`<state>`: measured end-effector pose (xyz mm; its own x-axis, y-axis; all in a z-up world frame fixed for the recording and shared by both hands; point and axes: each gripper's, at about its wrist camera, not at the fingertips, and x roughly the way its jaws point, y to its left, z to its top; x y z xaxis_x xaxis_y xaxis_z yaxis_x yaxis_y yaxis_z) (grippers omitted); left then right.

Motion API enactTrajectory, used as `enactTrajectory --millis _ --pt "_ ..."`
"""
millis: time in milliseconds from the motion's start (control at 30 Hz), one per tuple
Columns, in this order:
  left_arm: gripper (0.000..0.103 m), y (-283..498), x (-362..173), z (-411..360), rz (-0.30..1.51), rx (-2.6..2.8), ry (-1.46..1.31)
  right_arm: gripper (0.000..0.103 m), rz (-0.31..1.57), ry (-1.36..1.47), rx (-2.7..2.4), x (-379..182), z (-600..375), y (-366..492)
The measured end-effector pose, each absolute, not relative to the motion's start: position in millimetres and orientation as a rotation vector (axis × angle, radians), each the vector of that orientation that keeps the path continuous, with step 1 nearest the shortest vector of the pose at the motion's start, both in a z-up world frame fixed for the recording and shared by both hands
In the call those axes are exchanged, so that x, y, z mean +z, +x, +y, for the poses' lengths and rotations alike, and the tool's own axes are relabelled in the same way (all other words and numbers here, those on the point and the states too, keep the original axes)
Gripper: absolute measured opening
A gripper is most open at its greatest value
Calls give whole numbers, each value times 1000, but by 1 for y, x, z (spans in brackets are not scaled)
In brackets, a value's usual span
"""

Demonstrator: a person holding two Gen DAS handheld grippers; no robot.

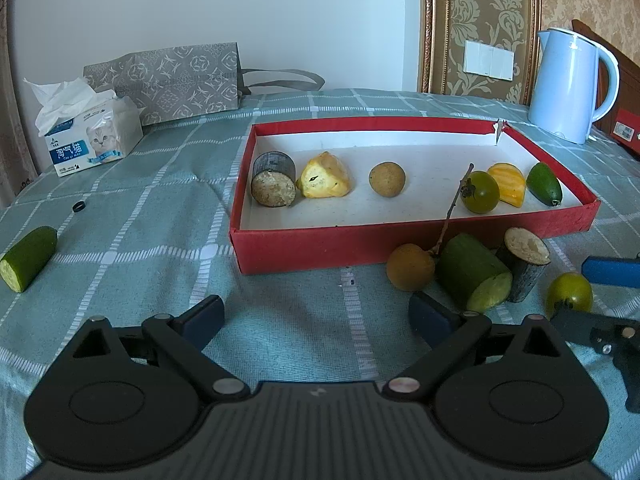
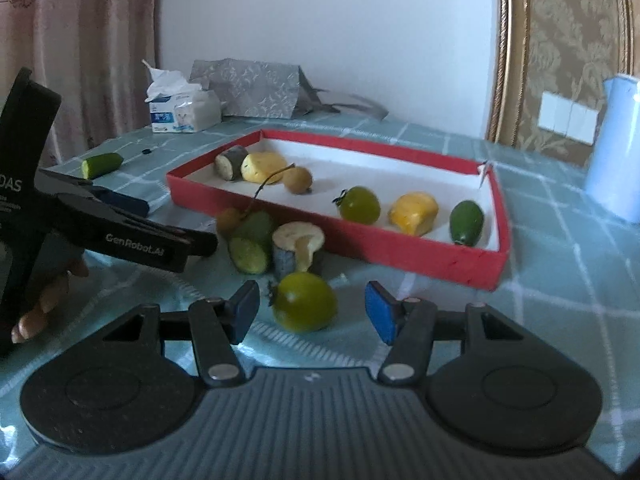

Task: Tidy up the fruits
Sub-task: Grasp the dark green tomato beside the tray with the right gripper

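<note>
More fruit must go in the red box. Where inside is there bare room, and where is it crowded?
Red box: bare floor lies between the brown round fruit and the green tomato, and along the back wall. The right end is crowded: tomato, yellow piece and small green fruit sit close together.

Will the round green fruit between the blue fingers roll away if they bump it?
Probably. The green fruit looks round and smooth, so a nudge could roll it along the cloth. Its shiny skin may slip between the right gripper pads.
</note>
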<state>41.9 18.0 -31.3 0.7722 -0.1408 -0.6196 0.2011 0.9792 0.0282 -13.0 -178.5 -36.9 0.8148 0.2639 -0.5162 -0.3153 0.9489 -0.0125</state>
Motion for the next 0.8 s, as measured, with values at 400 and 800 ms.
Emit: enactTrajectory --millis 400,800 --pt "99 41 -31 18 662 -187 103 34 571 -62 276 -40 -185 -5" --pt "99 28 -26 5 584 -222 191 34 596 -25 168 -42 -201 3"
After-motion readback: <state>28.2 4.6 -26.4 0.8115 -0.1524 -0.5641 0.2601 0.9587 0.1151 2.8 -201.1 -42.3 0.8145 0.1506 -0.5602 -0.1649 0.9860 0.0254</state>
